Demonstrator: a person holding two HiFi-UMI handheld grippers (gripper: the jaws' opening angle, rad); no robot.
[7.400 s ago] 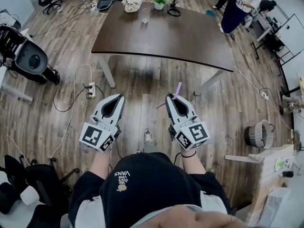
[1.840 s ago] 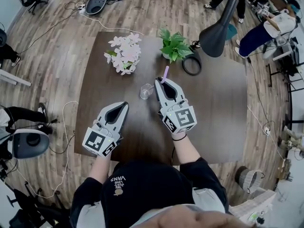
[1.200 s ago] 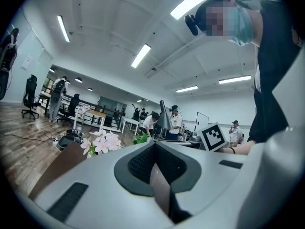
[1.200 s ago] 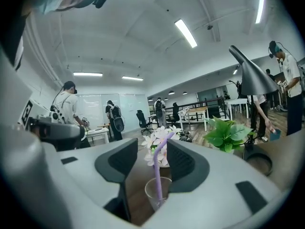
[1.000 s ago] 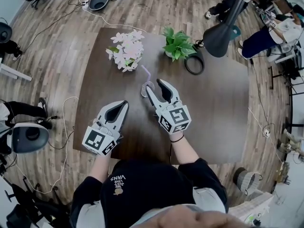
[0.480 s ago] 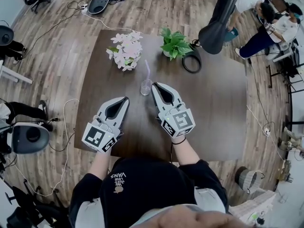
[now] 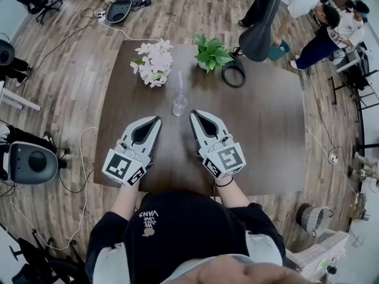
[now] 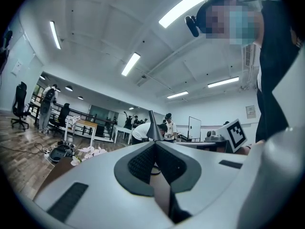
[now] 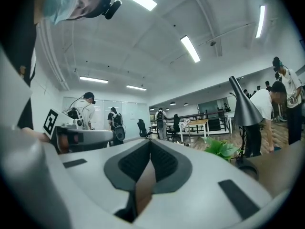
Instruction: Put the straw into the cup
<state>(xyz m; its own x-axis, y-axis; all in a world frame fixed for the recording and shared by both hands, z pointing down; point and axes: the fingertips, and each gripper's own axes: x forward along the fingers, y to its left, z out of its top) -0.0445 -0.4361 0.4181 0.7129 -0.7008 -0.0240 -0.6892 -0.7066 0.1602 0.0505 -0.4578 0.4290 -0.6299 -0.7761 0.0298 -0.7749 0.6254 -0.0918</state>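
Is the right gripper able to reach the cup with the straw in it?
Probably yes. The right gripper, whose jaws have just closed on nothing, sits near the cup, with only bare table between them. It would need to open first.

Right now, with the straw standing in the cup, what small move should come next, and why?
Probably just draw the right gripper back from the cup and rest. The straw already stands in the cup, the right gripper's jaws have just closed on nothing, and the left gripper is shut and empty too, so nothing seems left to do.
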